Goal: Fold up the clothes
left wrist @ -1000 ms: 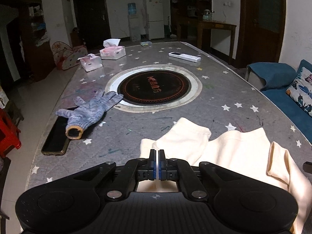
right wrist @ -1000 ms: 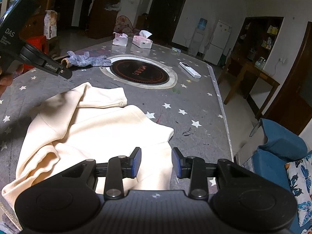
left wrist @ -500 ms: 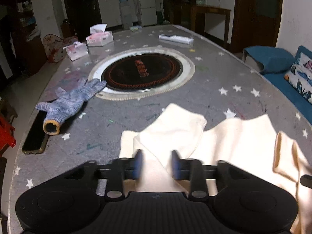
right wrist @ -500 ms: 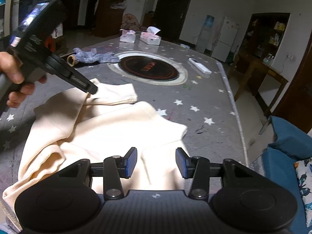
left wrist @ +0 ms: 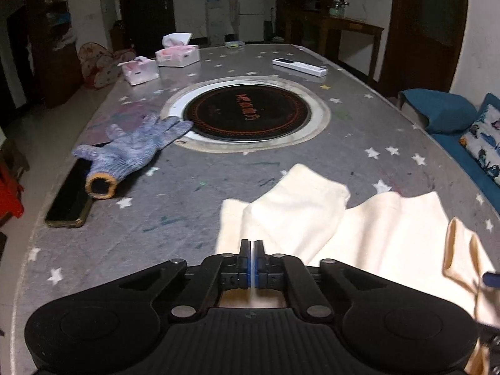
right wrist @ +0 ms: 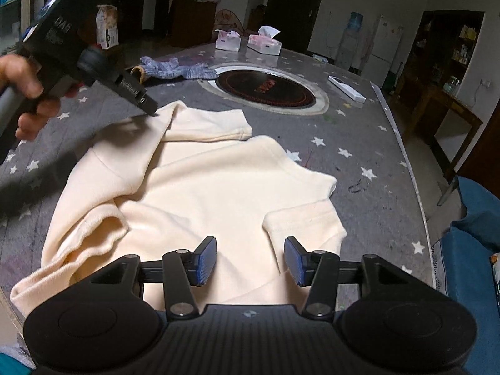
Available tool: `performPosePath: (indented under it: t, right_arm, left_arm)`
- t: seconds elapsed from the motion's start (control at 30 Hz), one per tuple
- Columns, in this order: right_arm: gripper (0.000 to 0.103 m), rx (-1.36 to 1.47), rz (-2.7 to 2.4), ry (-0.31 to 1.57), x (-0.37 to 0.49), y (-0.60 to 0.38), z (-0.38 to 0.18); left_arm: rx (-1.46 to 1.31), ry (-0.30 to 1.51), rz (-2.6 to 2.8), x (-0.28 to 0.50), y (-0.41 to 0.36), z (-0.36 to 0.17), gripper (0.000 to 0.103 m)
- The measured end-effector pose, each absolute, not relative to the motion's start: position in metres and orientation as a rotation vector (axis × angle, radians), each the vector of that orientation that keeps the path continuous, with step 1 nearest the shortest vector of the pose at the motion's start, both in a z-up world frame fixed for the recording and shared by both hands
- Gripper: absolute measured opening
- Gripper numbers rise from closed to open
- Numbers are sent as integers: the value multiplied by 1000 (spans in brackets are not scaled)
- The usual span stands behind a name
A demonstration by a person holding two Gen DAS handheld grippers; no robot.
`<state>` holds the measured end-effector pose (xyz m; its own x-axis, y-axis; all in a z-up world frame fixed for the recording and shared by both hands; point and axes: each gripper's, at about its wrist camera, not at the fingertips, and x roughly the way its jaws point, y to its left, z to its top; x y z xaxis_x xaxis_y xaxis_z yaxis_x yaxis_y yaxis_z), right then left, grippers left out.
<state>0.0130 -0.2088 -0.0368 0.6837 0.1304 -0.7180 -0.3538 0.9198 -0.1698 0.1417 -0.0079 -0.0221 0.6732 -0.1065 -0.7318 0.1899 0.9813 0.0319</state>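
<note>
A cream shirt lies crumpled on the grey star-patterned table. One of its sleeves is folded in over the body. My left gripper is shut on a fold of the shirt at that sleeve's near edge. In the right wrist view its tip pinches the raised cloth at the shirt's far left corner, with a hand holding it. My right gripper hovers low over the shirt's near right part, beside the other sleeve. Its jaws are opening, and the blue pads press nothing.
A blue knit glove and a dark phone lie left of the shirt. A round black hotplate is set into the table's middle. Two tissue boxes and a white remote sit farther back. A blue sofa lies right.
The left jaws stood shut, opened around the sleeve fold half a second ago, and have closed on it. The right jaws widened. Both grippers sank closer to the shirt.
</note>
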Motion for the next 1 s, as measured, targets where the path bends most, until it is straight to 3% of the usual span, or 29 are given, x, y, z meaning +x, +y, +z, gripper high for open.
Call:
performPosePath:
  t: [0.03,0.1,0.17,0.23,0.27,0.4,0.7,1.0]
  right_arm:
    - [49,-306,276,775,13,-209,-37]
    - [49,-301,275,778,13,-211,-38]
    - [50,-296,277,781,12,-212,-38]
    - [50,-292,278,782,12,-213,-39]
    - [50,-290,279,783,12,-214,-39]
    - [50,-287,283,791,12,-215,-42]
    - [50,-289,261,803,6,-223,-46]
    - [51,-292,243,805,-10,-233,-47]
  left_arm:
    - [114,813,-159,144,-10,-23,12]
    - [117,808,-153,152,-14,-26,32]
    - [113,821,-142,160,-16,-31,41]
    - [110,833,-136,168,-17,-36,43]
    - [110,839,-139,171,-18,-39,41]
    - [112,840,-180,172,-19,-44,7]
    - [35,682,-116,123,17,5,5]
    - [-31,549,24,18,83,46,5]
